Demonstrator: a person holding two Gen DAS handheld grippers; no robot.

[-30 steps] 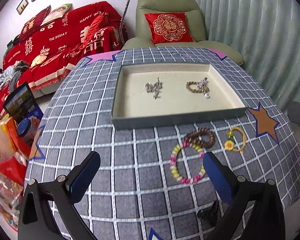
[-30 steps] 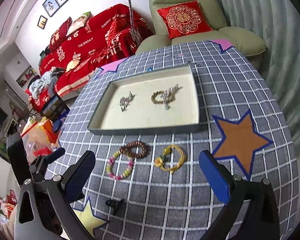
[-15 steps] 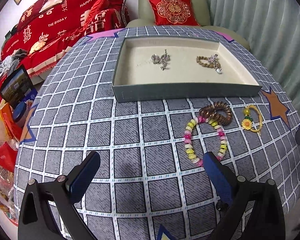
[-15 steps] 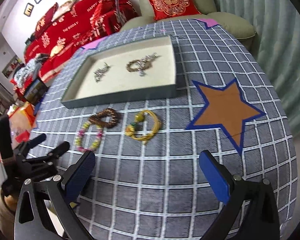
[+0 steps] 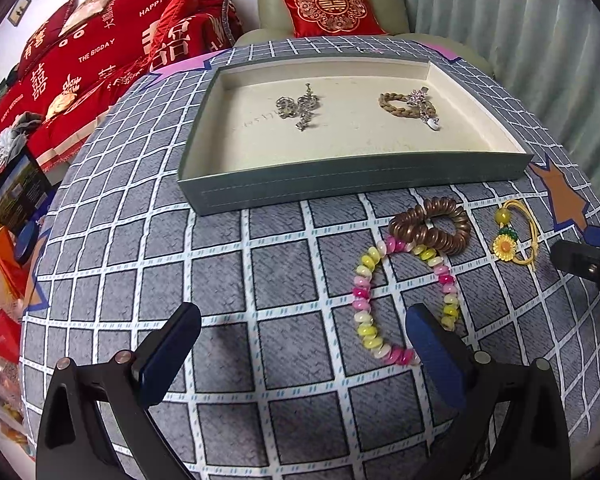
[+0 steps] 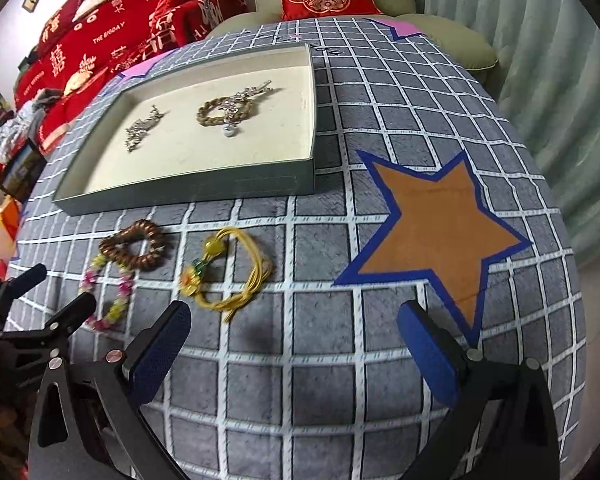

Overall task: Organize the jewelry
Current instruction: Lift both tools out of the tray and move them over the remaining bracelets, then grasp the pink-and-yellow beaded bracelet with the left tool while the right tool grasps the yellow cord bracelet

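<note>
Each gripper is the same build. The left gripper (image 5: 302,354) has two flat, rounded fingers (image 5: 170,354) faced in dark navy blue, fixed on glossy black arms with triangular cut-outs. Small round silver screw heads sit on top of each arm, just behind the blue faces, two to a side. The right gripper (image 6: 294,354) has brighter blue pads (image 6: 162,350) with a fine dotted weave; its left arm carries two reddish screw heads, its right arm two dull silver ones. From the right wrist view, the left gripper (image 6: 40,296) shows as black jointed struts with navy tips and silver screws.
</note>
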